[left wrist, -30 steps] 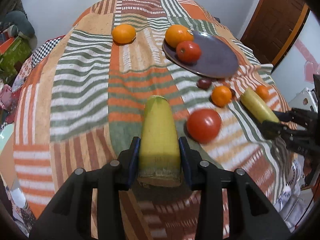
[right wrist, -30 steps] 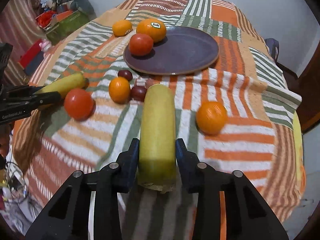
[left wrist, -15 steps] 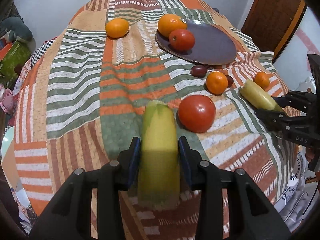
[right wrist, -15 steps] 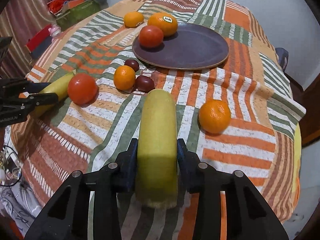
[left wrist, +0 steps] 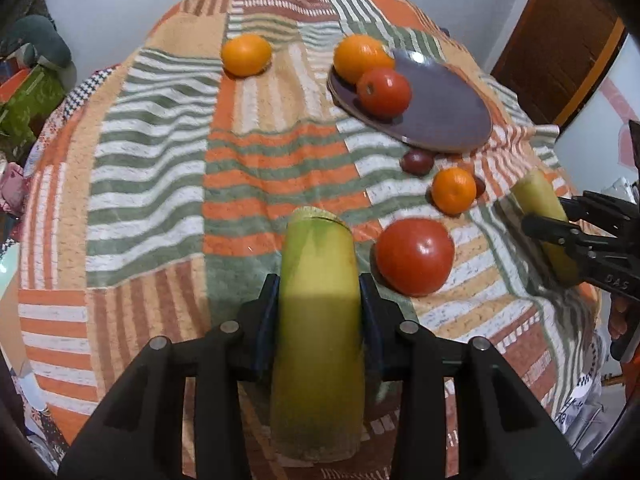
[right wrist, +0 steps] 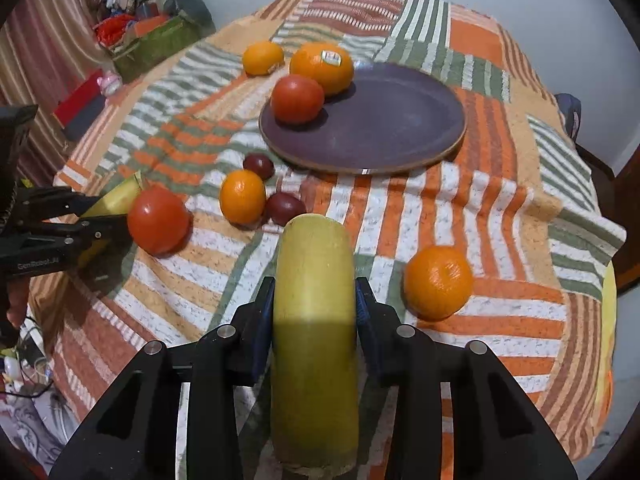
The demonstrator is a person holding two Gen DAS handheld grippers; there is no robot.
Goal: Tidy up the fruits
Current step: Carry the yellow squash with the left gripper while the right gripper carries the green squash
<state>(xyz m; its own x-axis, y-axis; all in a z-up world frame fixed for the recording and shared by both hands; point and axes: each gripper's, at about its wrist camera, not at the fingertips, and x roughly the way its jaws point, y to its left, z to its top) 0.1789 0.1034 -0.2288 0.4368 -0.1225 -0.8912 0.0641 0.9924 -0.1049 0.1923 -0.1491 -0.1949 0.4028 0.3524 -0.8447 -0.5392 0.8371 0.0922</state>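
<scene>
My left gripper (left wrist: 319, 292) is shut on a yellow-green squash piece (left wrist: 318, 312) held above the striped cloth; it also shows at the left of the right wrist view (right wrist: 100, 222). My right gripper (right wrist: 315, 300) is shut on a second yellow squash piece (right wrist: 314, 320); it shows at the right of the left wrist view (left wrist: 560, 220). A purple plate (right wrist: 392, 128) holds a tomato (right wrist: 297, 98) and an orange (right wrist: 322, 67). On the cloth lie a tomato (right wrist: 159, 220), three oranges (right wrist: 243, 197) (right wrist: 438, 282) (right wrist: 263, 57) and two dark plums (right wrist: 285, 208) (right wrist: 259, 165).
The table under the striped cloth (right wrist: 460, 216) drops off at its edges. Cluttered boxes and bags (right wrist: 148, 36) stand on the floor beyond the far left edge. A wooden door (left wrist: 560, 40) is at the right of the left wrist view.
Both grippers have lifted and drawn back slightly with their squash pieces. The fruits on the cloth and plate have not moved.
</scene>
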